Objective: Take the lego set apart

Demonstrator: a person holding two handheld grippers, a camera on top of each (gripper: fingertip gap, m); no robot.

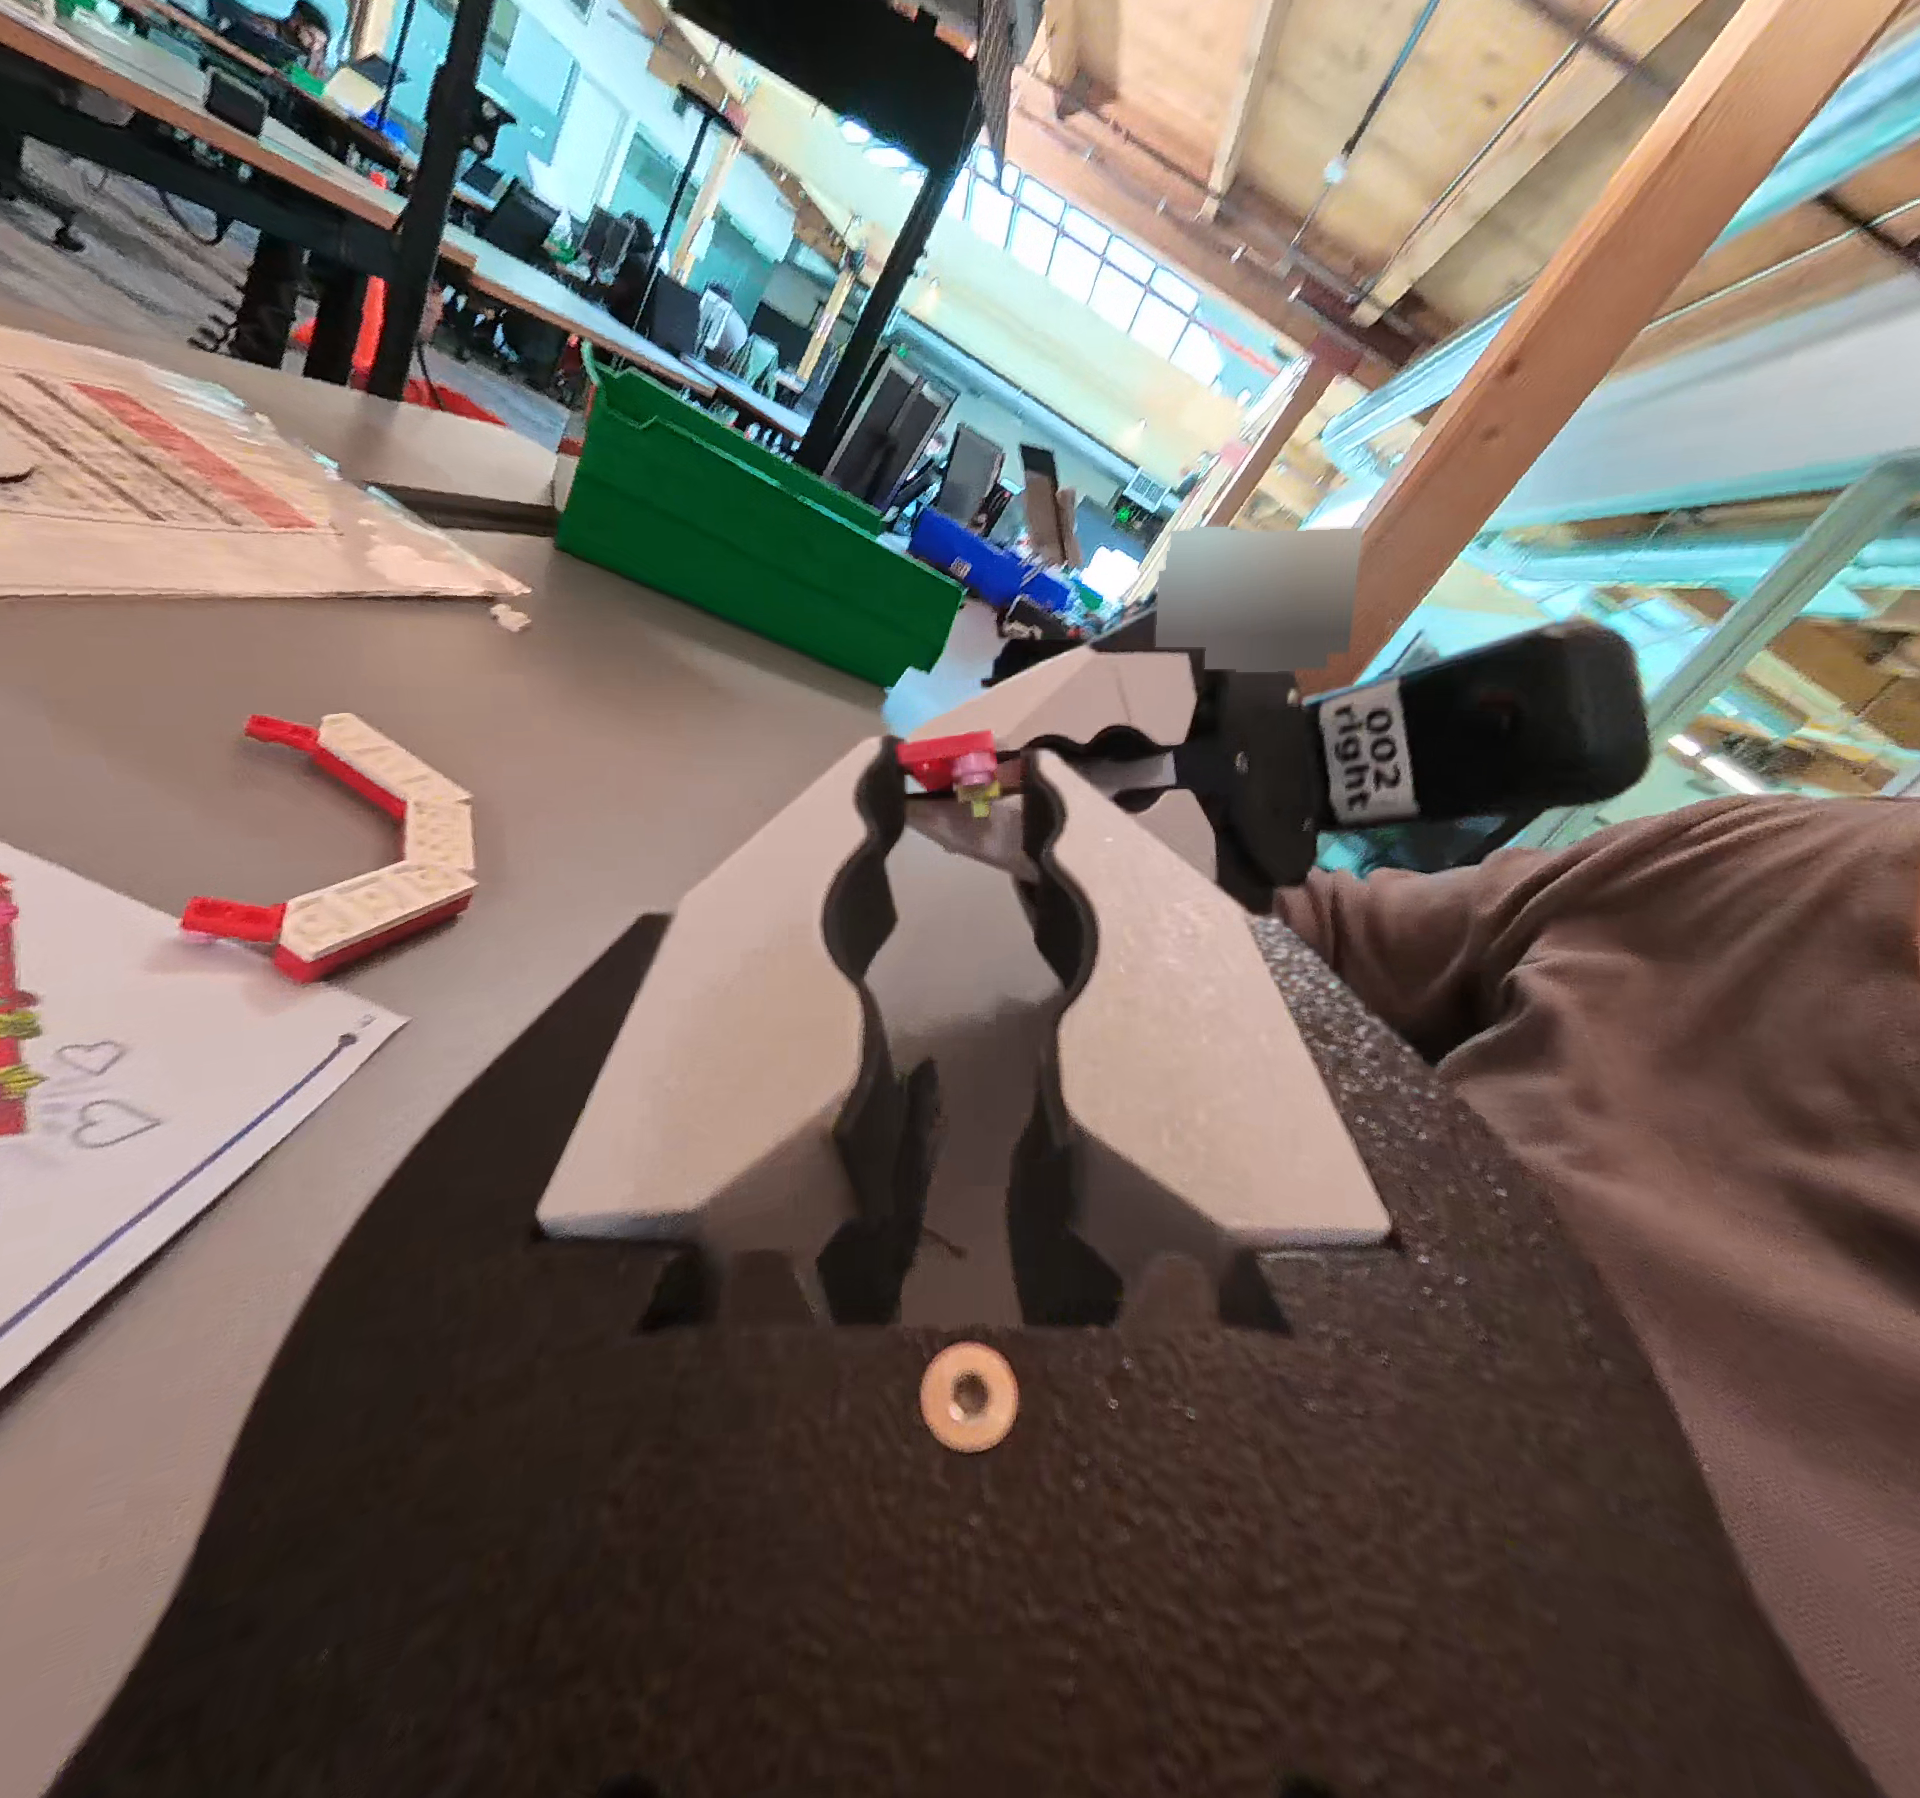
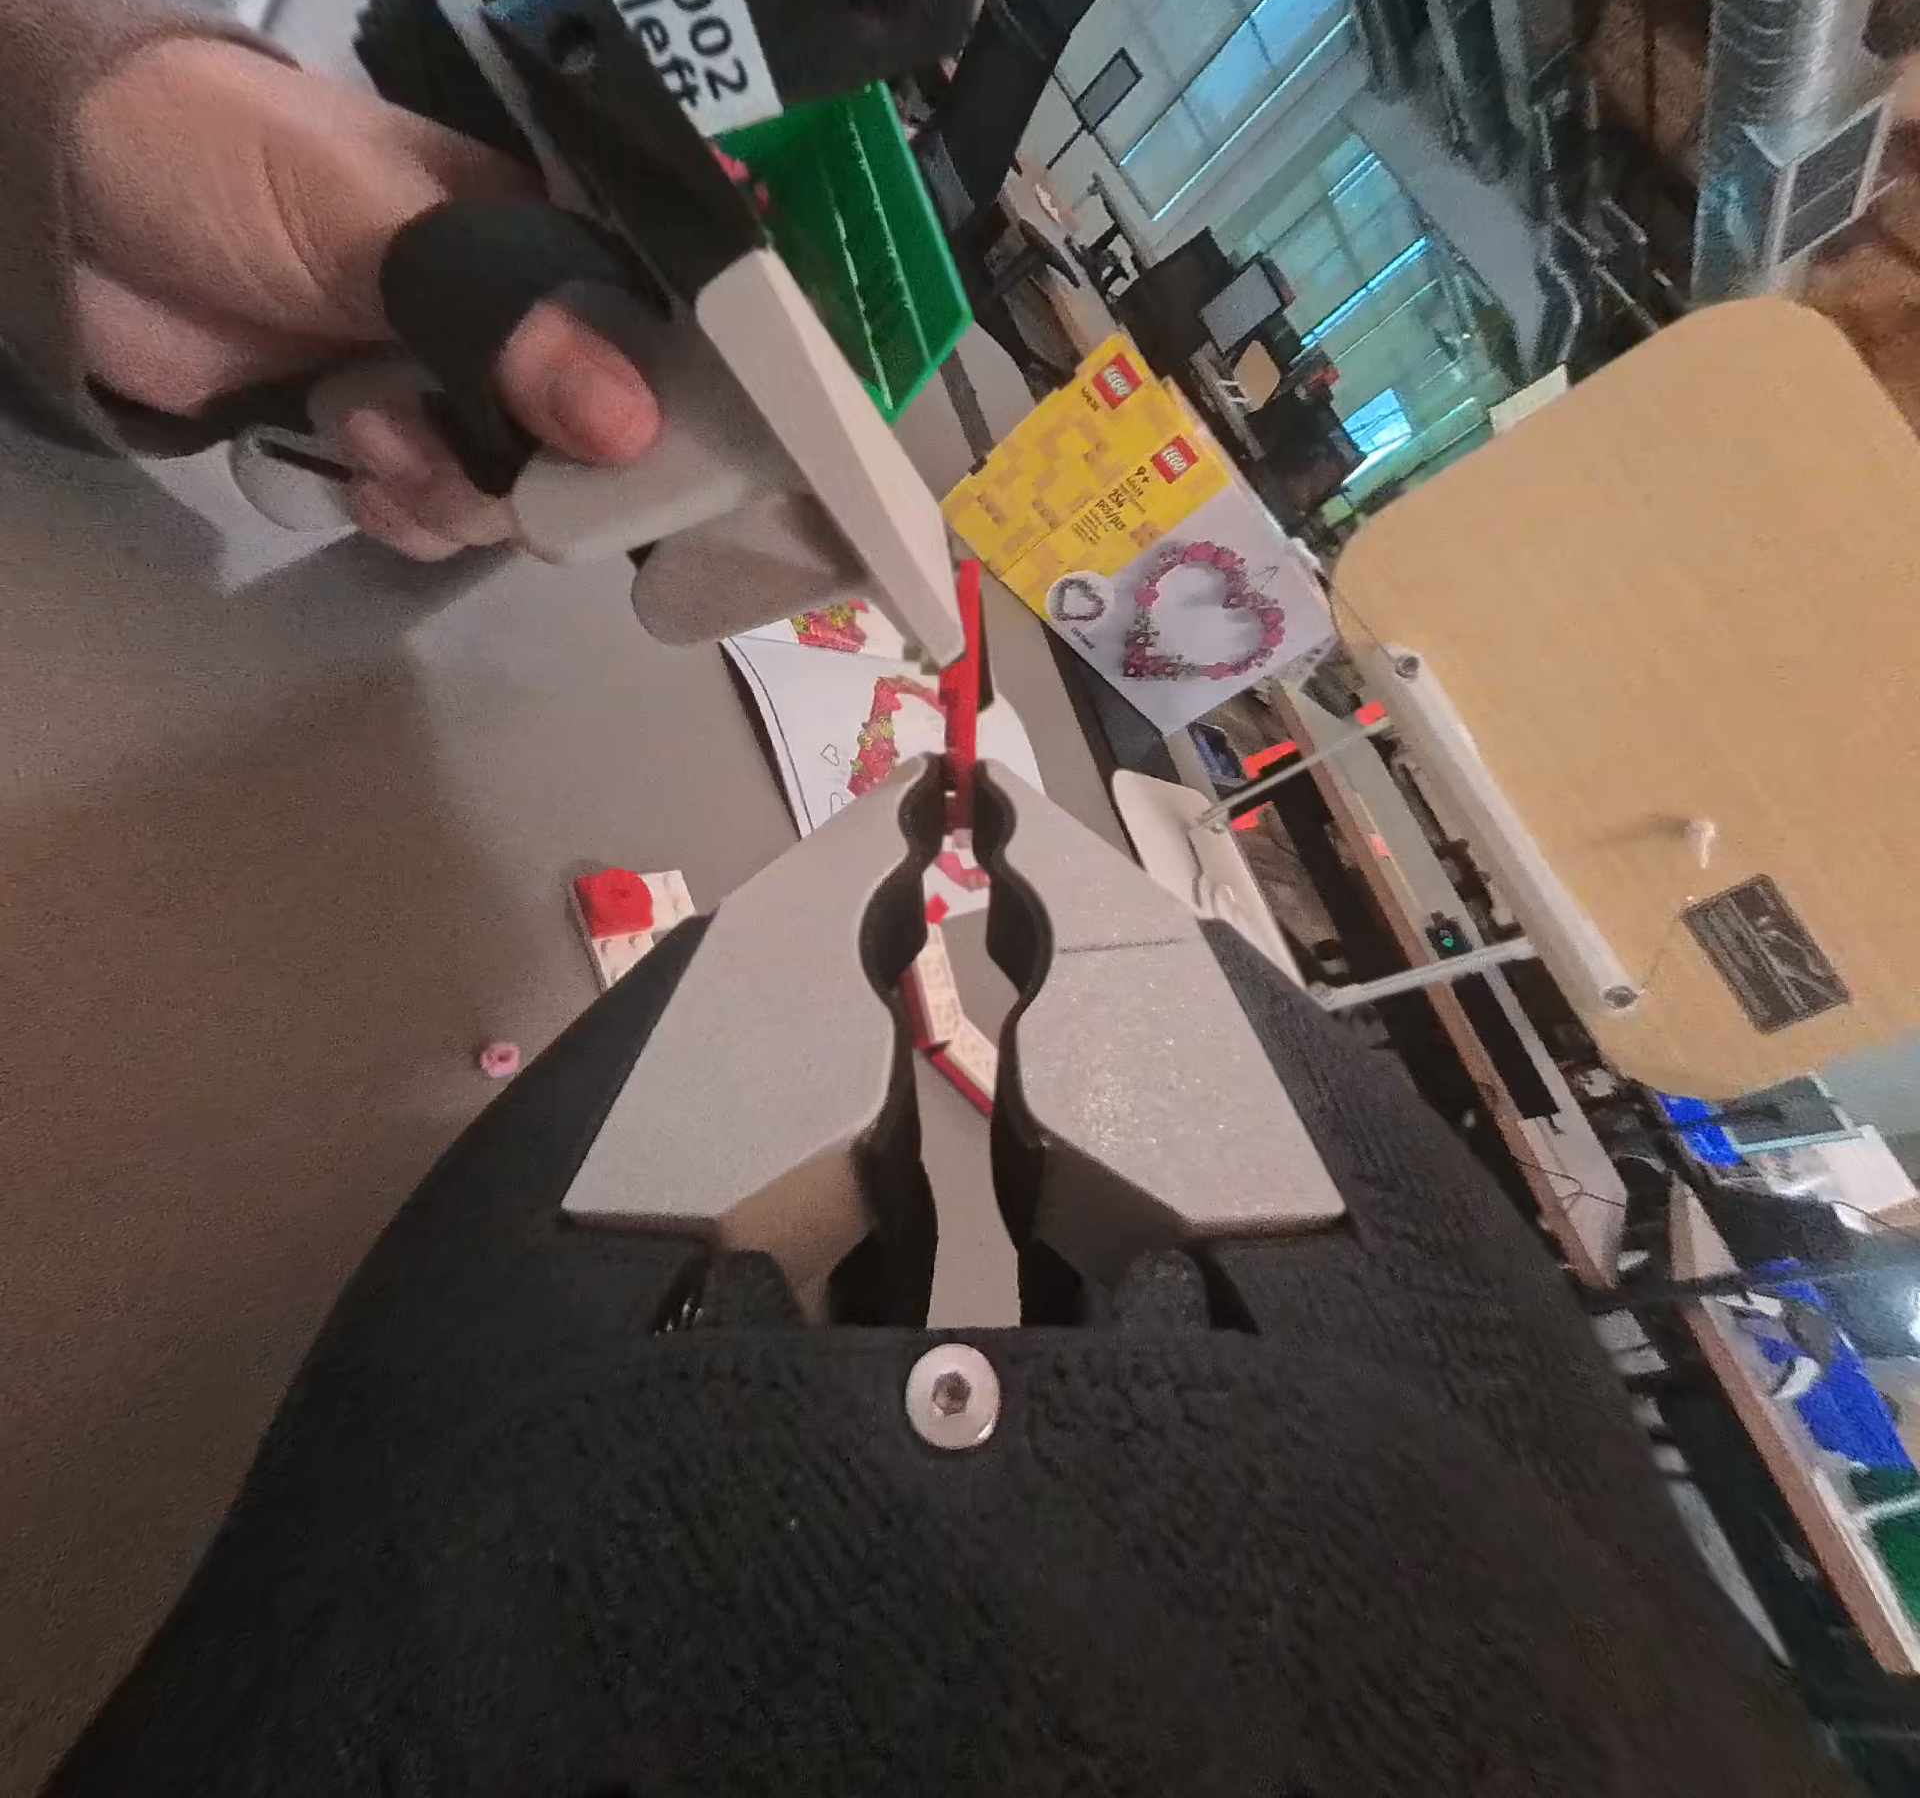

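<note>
Plastic, small and light, the thin red Lego plate (image 2: 961, 709) carrying a tiny pink and yellow-green flower stud (image 1: 975, 774) is held in the air above the grey tabletop (image 1: 623, 709), between the two tools. The right gripper (image 2: 954, 792) is clenched on one end of it; the left gripper (image 1: 961, 761) stands with its tips at the other end, by the stud, though whether they truly pinch it cannot be told. Such a plate is stiff yet slick, and likely to snap free suddenly, so it is best held by its flat faces close to the joint, with the stud taken by its sides. One curved red-and-white Lego arc (image 1: 353, 855) lies on the table well apart, one loose pink ring piece (image 2: 500, 1058) near it, and one red-and-white fragment (image 2: 623, 912). One yellow-and-white Lego box (image 2: 1132, 543), one printed instruction sheet (image 1: 156, 1104) and one green plastic bin (image 1: 748, 533) also show.
</note>
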